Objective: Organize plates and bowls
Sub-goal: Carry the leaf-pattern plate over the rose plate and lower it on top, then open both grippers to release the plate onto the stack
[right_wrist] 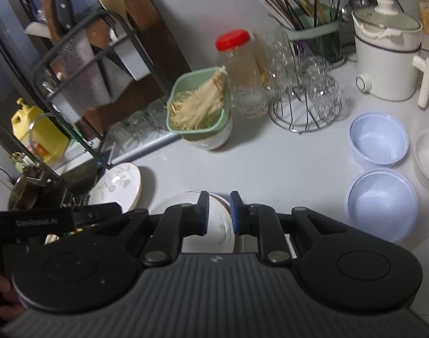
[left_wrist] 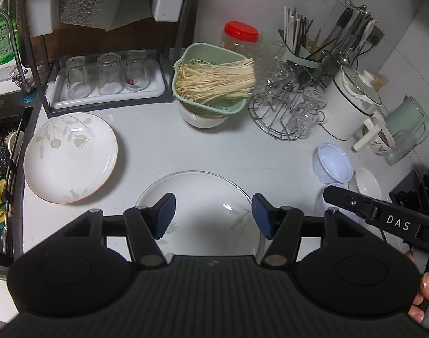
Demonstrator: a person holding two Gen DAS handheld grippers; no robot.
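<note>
Plate (left_wrist: 197,197) with leaf print flat on counter (left_wrist: 214,152), straight below left tool (left_wrist: 213,215). Jaws of that tool parted well apart, blue pads clear of everything, nothing held. Right tool (right_wrist: 218,214) pinched nearly closed, only a slit left; rim of same plate showing through slit, grip on it impossible to confirm. Second leaf-print plate (left_wrist: 70,157) further left, well apart from first. Two pale plastic bowls (right_wrist: 378,138) side by side on right, small white dish (right_wrist: 428,157) just beside them. Green colander (left_wrist: 211,84) of noodles behind, sitting in white bowl, next to wire rack (left_wrist: 285,112) of glasses.
</note>
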